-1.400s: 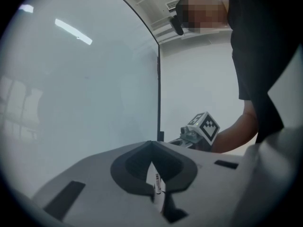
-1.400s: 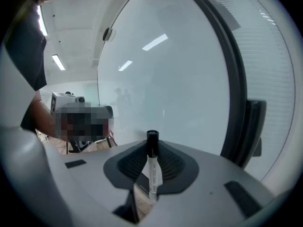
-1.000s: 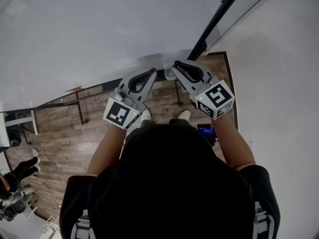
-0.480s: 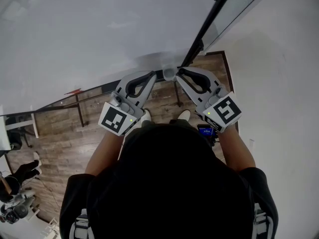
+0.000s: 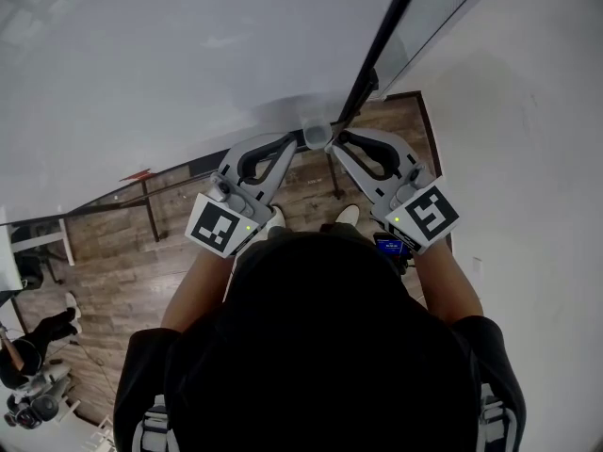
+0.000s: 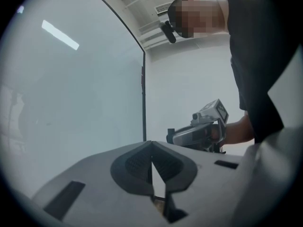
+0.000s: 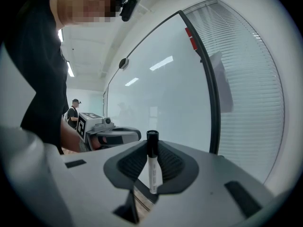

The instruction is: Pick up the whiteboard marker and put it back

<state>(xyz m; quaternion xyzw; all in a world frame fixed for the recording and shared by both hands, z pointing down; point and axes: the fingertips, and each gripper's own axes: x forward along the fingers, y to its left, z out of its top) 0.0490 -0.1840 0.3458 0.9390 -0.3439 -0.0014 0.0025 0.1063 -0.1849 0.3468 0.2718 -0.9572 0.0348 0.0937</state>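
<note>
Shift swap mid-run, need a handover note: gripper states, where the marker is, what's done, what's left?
Left gripper: jaws shut, nothing between them, held beside the right one in front of the whiteboard.
Right gripper: shut on the whiteboard marker, which stands upright between the pads, black end up.
Both grippers sit close to the board's black frame.
Done: marker picked up.
Left: put it back. No tray or holder shows clearly in these views, so find the spot first.
</note>
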